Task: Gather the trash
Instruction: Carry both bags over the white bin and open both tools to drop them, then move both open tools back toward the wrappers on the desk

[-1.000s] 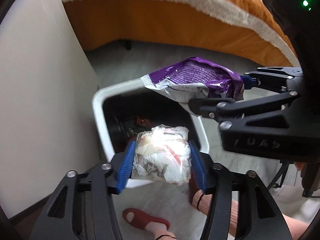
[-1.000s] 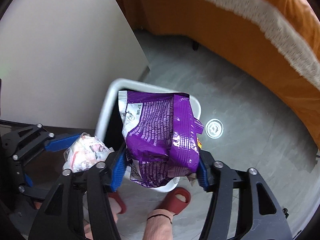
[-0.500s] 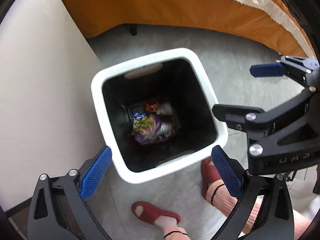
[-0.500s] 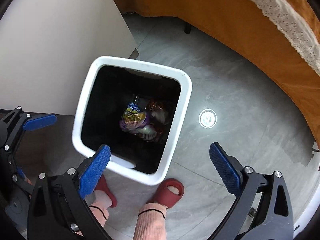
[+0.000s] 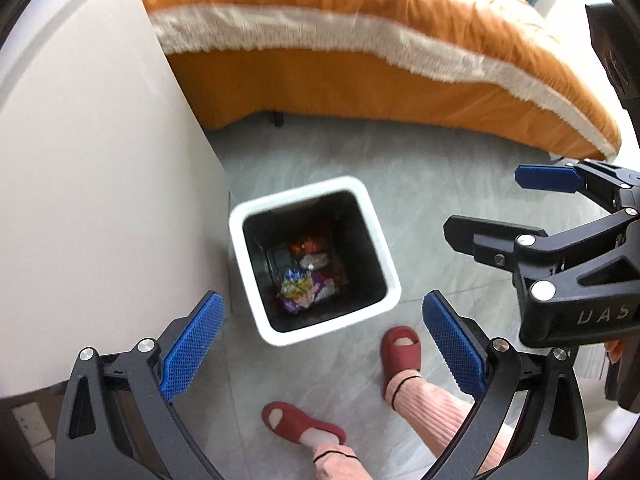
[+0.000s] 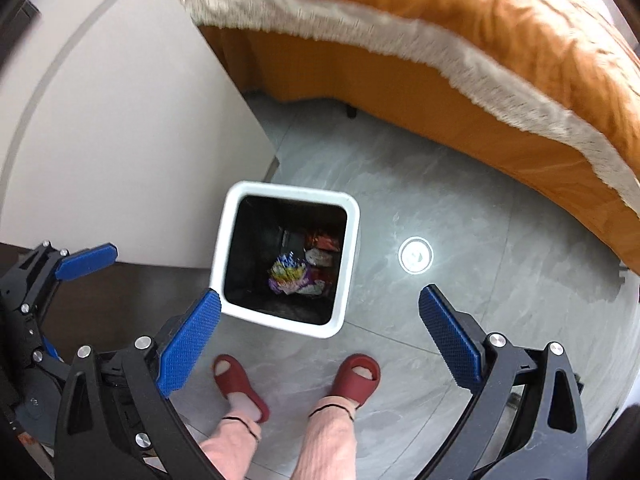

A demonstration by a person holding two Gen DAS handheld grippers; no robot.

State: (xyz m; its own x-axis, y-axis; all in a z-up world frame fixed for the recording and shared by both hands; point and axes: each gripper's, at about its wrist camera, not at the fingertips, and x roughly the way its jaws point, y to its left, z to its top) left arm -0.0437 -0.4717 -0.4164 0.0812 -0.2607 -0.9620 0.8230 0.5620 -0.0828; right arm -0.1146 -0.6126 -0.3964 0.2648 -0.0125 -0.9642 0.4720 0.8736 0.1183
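A white square bin [image 5: 252,216] with a black inside stands on the grey floor; it also shows in the right wrist view [image 6: 350,216]. Several wrappers [image 5: 304,292] lie at its bottom, among them a purple packet [image 6: 292,276]. My left gripper [image 5: 320,344] is open and empty, high above the bin's near edge. My right gripper [image 6: 320,332] is open and empty, also high above the bin. The right gripper also shows at the right in the left wrist view [image 5: 516,204], and the left gripper at the left in the right wrist view [image 6: 86,260].
A white cabinet [image 5: 100,180] stands left of the bin. A bed with an orange cover [image 5: 360,20] lies behind. The person's feet in red slippers [image 6: 356,376] stand just in front of the bin. A round floor drain [image 6: 416,256] lies right of it.
Both grippers opened and dropped the white wad and the purple packet into the bin. Since then both have risen, so the bin looks smaller and lower.
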